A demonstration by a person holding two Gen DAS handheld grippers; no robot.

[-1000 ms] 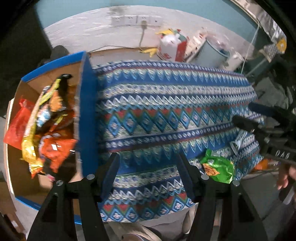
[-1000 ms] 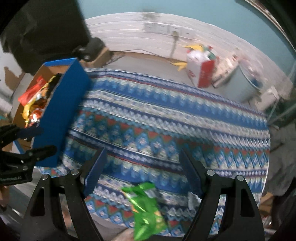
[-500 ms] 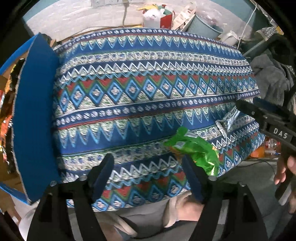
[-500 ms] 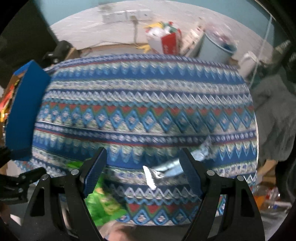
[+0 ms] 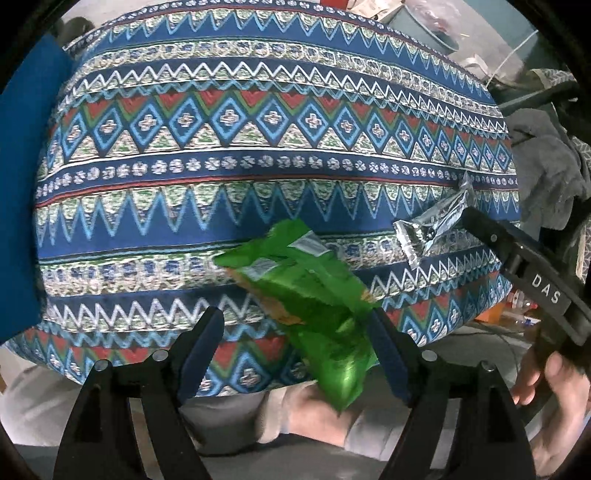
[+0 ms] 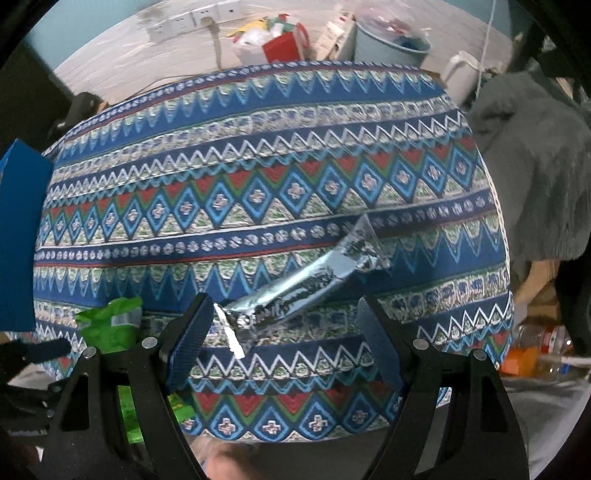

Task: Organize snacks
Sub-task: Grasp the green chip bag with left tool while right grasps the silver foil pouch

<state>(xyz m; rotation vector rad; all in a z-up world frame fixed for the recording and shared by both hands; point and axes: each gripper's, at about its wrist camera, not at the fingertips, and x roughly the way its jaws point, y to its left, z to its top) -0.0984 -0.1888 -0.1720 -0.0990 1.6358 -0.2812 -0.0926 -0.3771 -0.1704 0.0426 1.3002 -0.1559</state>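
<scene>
Both grippers are swinging down toward the near edge of the table compared with a second ago, and the blue box of snacks is sliding out to the far left of both views. The left gripper (image 5: 295, 347) is spread wide and gripping nothing; the green snack bag (image 5: 306, 295) is lying between its fingers (image 5: 201, 350), its lower end hanging off the table edge. The right gripper (image 6: 284, 332) is likewise wide open and empty, with the silver wrapped bar (image 6: 306, 284) lying just ahead between its fingers (image 6: 188, 339), slanting up to the right.

Judging by this, the sorting looks nearly finished: only these two packets are showing loose, and both are waiting to be picked up and carried left to the blue box (image 5: 18, 206).

Beyond the fingers, the patterned tablecloth (image 5: 258, 122) is covering the table (image 6: 258, 155). Farther back are wall sockets (image 6: 181, 22), a red-and-white carton (image 6: 280, 46) and a pale tub (image 6: 391, 48); grey cloth (image 6: 532, 155) is heaped to the right.
</scene>
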